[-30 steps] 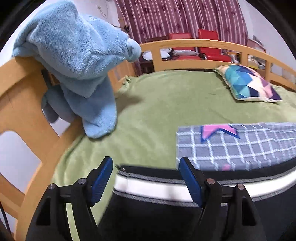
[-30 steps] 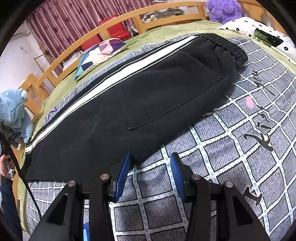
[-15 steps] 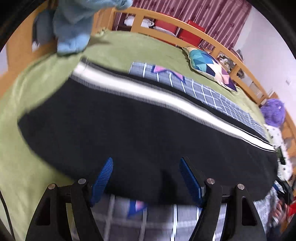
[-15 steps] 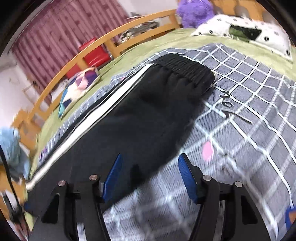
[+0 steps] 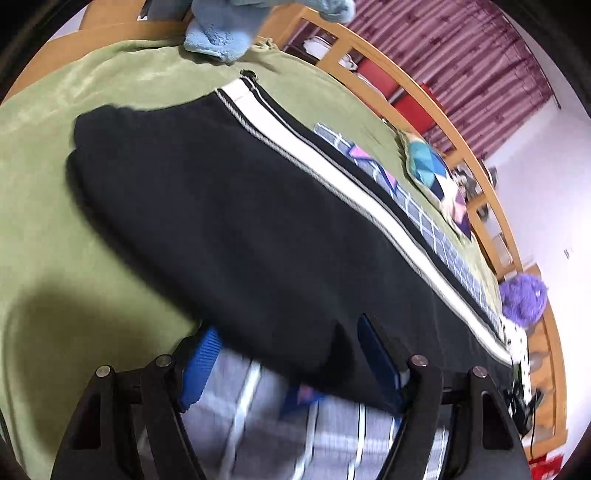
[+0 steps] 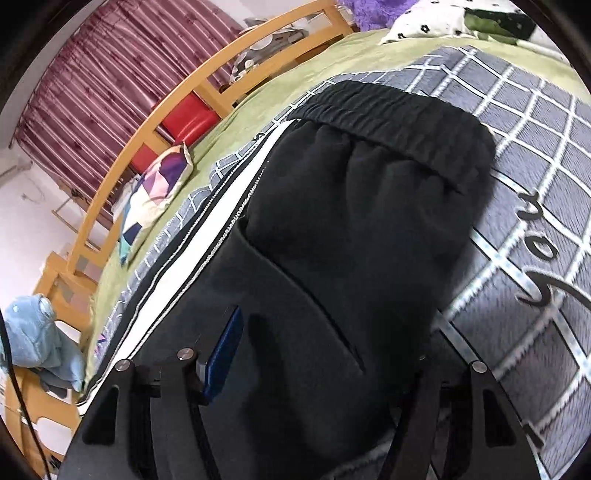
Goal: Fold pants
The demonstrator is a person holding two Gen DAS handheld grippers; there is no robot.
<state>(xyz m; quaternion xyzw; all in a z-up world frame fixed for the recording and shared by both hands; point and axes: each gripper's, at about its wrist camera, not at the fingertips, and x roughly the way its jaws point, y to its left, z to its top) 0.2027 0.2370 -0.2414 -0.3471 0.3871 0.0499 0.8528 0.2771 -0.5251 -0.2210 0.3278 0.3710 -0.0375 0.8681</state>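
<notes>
On the bed, the black pants [image 5: 229, 221] lie flat and stretched out long, partly on the green bedspread [image 5: 48, 206] and partly on a grey checked blanket [image 6: 546, 155]. In the left wrist view their long axis runs from the leg hem at upper left down to lower right, with a white side stripe [image 5: 332, 177] following the far edge. The left gripper [image 5: 291, 365] hangs over the near edge of the leg, its blue pads spread apart with the cloth's edge between them but not pinched. A blue plush toy [image 5: 221, 26] hangs at the footboard, and a patterned pillow [image 5: 432, 166] rests by the far wooden rail [image 5: 436, 99].

In the right wrist view the elastic waistband [image 6: 388, 122] points toward upper right, and the legs run away to lower left. The right gripper [image 6: 328, 354] is over the seat of the pants, near a back pocket; its jaws are opening, with cloth under them and nothing clamped.
</notes>
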